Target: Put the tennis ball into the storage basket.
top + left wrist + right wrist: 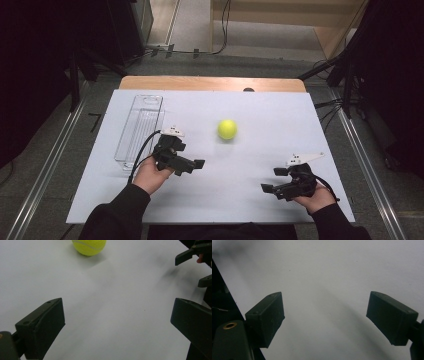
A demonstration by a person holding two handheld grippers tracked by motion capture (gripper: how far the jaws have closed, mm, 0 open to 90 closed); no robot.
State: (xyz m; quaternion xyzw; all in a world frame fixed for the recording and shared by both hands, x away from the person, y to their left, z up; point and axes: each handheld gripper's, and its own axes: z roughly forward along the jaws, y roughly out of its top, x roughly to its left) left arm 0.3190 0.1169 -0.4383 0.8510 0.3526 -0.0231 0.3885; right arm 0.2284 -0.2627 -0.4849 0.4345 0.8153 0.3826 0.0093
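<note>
Tennis ball [227,129] rests free mid-table, right of the clear bin [140,128]. Left gripper [192,165], jaws wide, is nearest; right gripper [274,179] waits wide, empty. Step: approach. Next: straddle ball, then close.

The high view looked down on the table [250,107]; both gripper views skimmed it closely, the left sharing the ball [89,246].

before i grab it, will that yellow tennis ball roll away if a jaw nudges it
Probably: the tennis ball is round and sits free on the flat table. Its fuzzy felt should grip well and it likely gives slightly. The left gripper is open, nearest.
</note>
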